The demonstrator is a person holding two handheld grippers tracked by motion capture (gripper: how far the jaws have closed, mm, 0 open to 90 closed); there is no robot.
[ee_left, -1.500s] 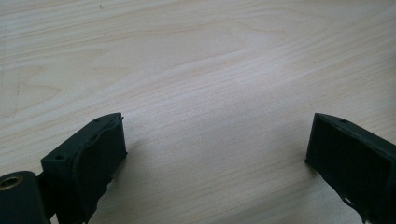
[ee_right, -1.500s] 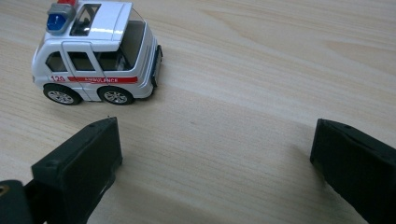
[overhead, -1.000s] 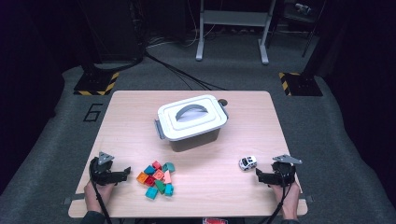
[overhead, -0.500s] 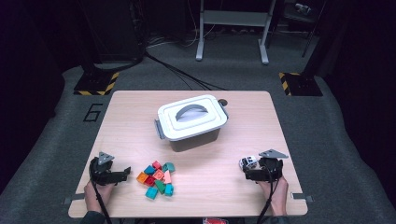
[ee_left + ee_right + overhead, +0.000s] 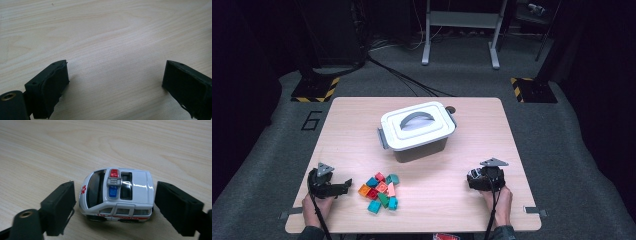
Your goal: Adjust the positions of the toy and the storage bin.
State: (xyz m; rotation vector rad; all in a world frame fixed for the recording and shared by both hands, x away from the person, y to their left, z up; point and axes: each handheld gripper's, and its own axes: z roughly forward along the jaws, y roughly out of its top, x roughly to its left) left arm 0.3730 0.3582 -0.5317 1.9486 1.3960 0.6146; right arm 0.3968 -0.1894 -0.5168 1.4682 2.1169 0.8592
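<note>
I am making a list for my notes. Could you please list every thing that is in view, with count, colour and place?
table: one, light wood, centre of the high view
storage box: one, white lid with grey handle and grey latches, lid on, middle of the table
toy bricks: a small pile, about ten, red, orange, pink, green and teal, near edge, left of centre
toy ambulance: one, white with red and blue roof lights, on the table between the right gripper's fingers, gaps on both sides
metal frame: one, grey, on the floor beyond the table
left gripper: one, black, open over bare wood
right gripper: one, black, open, fingers have just been closing around the ambulance
</note>
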